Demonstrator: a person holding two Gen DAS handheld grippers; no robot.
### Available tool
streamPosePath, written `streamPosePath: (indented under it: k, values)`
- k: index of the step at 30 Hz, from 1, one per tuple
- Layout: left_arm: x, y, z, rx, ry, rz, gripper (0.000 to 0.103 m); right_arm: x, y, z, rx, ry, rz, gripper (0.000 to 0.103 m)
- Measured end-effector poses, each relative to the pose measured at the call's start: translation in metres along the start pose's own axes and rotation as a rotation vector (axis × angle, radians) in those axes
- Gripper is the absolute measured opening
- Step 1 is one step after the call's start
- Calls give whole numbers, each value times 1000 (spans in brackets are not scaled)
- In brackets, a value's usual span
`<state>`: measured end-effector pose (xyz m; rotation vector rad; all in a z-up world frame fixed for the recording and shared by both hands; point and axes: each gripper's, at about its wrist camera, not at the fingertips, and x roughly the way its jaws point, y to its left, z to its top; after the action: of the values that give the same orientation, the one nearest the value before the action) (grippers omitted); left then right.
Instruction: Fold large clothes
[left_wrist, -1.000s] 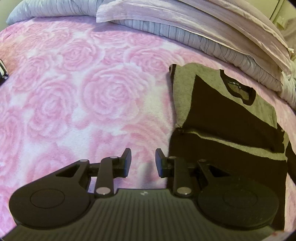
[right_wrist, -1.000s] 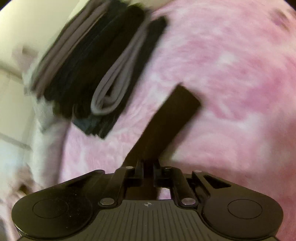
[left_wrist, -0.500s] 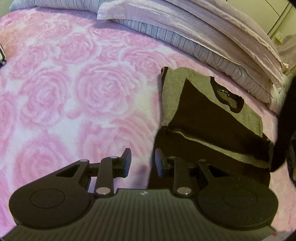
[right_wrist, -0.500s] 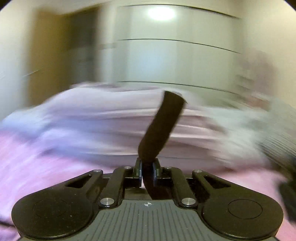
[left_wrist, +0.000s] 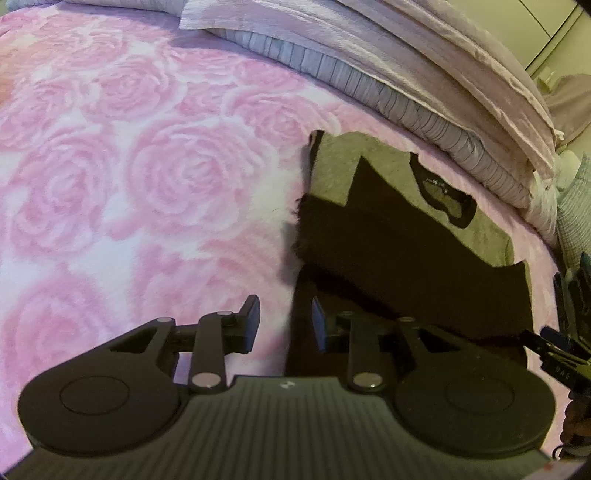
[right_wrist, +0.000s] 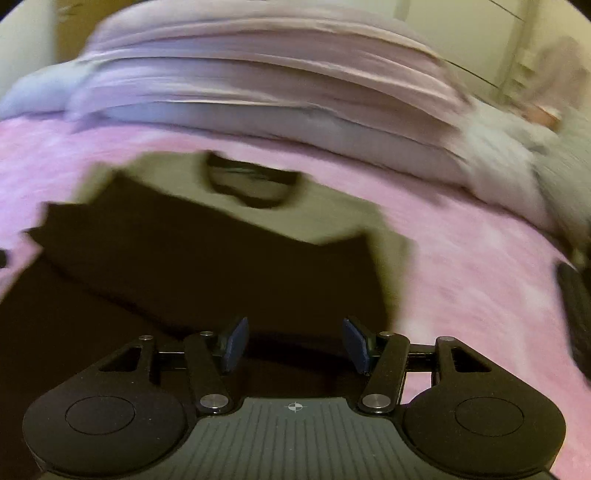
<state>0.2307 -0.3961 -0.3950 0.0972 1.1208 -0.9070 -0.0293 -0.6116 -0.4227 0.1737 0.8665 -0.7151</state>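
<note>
A grey and black sweater (left_wrist: 399, 236) lies partly folded on the pink rose-patterned bed, collar toward the pillows, both black sleeves laid across its chest. My left gripper (left_wrist: 284, 325) is open at the sweater's lower left edge, nothing between its fingers. In the right wrist view the same sweater (right_wrist: 221, 258) fills the lower left, blurred by motion. My right gripper (right_wrist: 295, 341) is open wide over the sweater's lower right part and holds nothing. The right gripper's tip also shows at the right edge of the left wrist view.
Stacked lilac pillows and a folded duvet (left_wrist: 406, 74) line the head of the bed behind the sweater. The pink bedspread (left_wrist: 129, 177) spreads wide to the left. A dark folded pile (right_wrist: 576, 314) sits at the right edge. Cupboard doors stand beyond the bed.
My right gripper let go of the black sleeve it carried; the sleeve now lies across the sweater, and the gripper stands open above it. My left gripper stayed open and shifted slightly.
</note>
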Motion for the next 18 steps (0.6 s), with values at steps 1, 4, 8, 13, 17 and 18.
streamPosePath:
  k: [1, 4, 8, 13, 17, 18]
  values:
    - [1, -3, 3, 0, -10, -9, 26, 0, -17, -2, 45, -3, -16, 54]
    - [3, -15, 13, 37, -52, 2, 25, -1, -59, 2, 214, -33, -18, 45]
    - [4, -37, 23, 145, -133, 0, 25, 5, -87, 19, 323, -134, 25, 21]
    - [55, -59, 20, 327, -69, 50, 27, 59, -82, 24, 236, -27, 78, 16]
    - [61, -59, 25, 354, -85, 65, 32, 72, -95, 26, 317, 13, 73, 17]
    - [53, -55, 26, 335, -86, 47, 31, 64, -100, 28, 349, 25, 84, 18]
